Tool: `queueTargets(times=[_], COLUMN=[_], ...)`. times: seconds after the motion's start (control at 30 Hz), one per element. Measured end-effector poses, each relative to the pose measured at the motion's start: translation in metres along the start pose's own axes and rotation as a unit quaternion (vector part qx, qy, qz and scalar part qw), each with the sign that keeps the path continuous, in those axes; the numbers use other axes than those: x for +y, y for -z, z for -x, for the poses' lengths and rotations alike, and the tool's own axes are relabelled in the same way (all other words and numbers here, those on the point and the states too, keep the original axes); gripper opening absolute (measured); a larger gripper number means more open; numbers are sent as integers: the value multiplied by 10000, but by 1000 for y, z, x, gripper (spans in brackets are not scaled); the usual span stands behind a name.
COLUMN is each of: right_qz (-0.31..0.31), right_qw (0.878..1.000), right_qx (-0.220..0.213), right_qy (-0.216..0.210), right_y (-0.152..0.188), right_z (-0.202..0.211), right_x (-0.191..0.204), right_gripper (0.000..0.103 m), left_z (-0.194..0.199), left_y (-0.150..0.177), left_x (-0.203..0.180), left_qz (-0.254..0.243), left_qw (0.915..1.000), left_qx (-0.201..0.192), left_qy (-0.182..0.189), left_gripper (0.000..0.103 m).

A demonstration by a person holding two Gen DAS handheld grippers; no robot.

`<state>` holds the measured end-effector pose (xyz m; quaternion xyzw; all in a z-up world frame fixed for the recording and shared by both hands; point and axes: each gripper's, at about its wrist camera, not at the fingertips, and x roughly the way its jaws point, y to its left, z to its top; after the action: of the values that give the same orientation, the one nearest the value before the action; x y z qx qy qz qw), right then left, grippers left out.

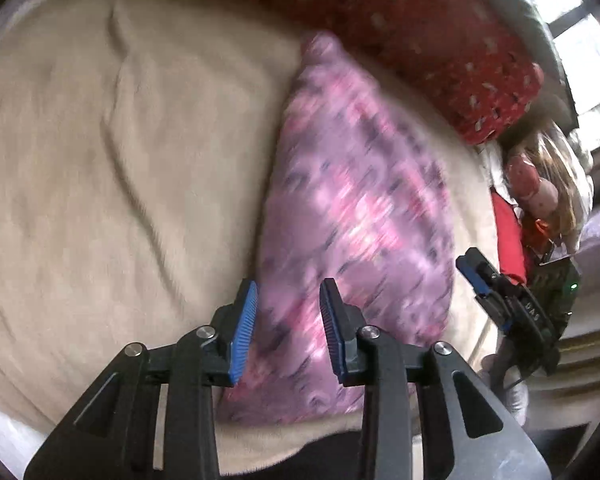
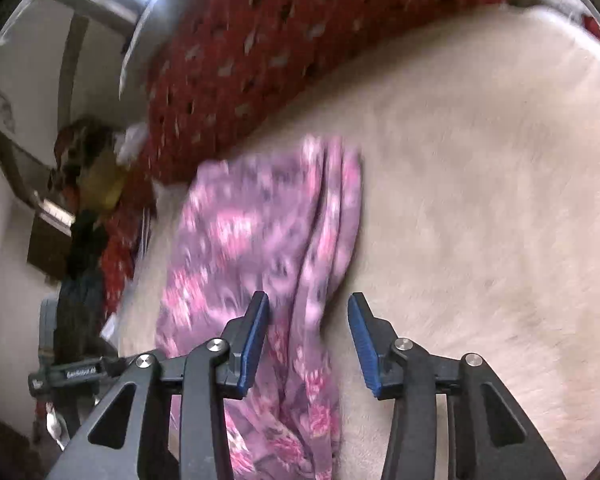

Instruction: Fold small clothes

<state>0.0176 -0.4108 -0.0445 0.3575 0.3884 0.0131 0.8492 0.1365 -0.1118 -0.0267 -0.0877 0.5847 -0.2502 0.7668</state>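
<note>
A purple and pink floral garment (image 1: 352,208) lies in a long narrow shape on the cream bed cover (image 1: 100,160). My left gripper (image 1: 289,288) hovers over its near left edge with the jaws apart and nothing pinched between the blue pads. In the right wrist view the garment (image 2: 260,232) shows lengthwise ridges. My right gripper (image 2: 308,300) is open above its right edge; one cloth ridge runs under the gap, and the right pad stands clear of it. The right gripper (image 1: 476,272) also shows in the left wrist view, just past the garment's right side.
A red patterned blanket (image 1: 420,40) lies bunched along the far side of the bed (image 2: 260,40). A heap of mixed clothes (image 1: 540,184) sits at the end of the bed, under a bright window (image 1: 588,60). Both views are blurred.
</note>
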Motion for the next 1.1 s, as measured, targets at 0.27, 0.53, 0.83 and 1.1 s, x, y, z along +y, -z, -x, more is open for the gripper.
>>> queueTargets(times=[0.27, 0.53, 0.83, 1.1], right_qz=[1604, 1178, 2060, 1979], right_qw=[9860, 9901, 9733, 9695], right_qx=[-206, 182, 772, 754], right_qy=[403, 744, 653, 1230], right_y=[-37, -45, 10, 43], right_z=[-37, -94, -49, -8], right_x=[78, 29, 44, 38], right_gripper=[43, 35, 49, 68], left_z=[-33, -93, -45, -18], left_y=[-79, -104, -32, 22], left_x=[-62, -12, 11, 26], left_qz=[-595, 113, -186, -268], left_qw=[9952, 9954, 9961, 9944], left_qx=[-415, 103, -122, -102], left_qy=[-660, -947, -855, -1014], left_gripper=[50, 69, 72, 77])
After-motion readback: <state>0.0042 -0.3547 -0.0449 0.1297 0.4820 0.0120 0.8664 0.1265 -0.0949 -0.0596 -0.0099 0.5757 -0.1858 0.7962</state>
